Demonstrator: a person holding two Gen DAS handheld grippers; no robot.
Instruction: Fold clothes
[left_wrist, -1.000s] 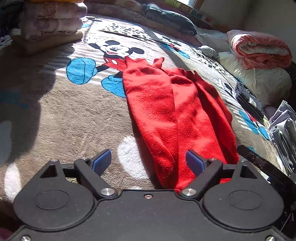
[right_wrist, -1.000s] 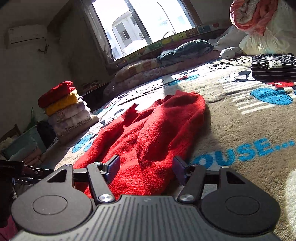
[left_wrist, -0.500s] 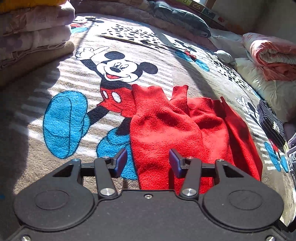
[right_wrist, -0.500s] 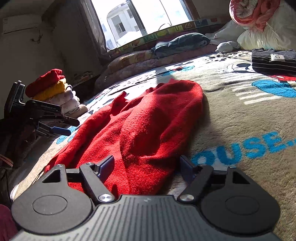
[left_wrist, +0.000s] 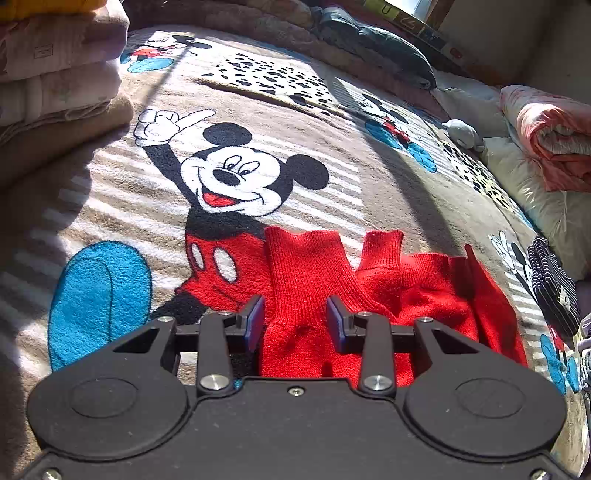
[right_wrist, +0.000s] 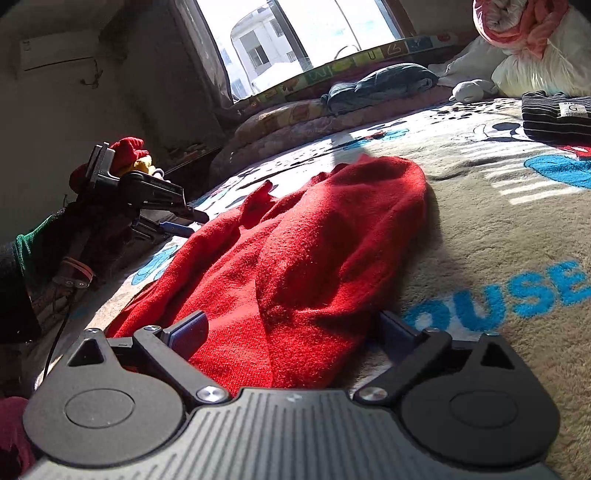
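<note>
Now the left gripper (left_wrist: 293, 325) has moved forward to the cuffs of the red sweater (left_wrist: 306, 280), its jaws narrower than before, one sleeve between them; the right gripper (right_wrist: 291, 334) has opened wider, jaws astride the sweater's other end on the bed (right_wrist: 498, 229).

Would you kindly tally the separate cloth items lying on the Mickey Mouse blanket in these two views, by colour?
Red: 1, the red sweater lying between both open grippers.
Black with white stripes: 1, the folded striped garment.
Dark blue-grey: 1, the crumpled garment near the window.
Total: 3, not counting the folded stack or the bedding bundles.
</note>
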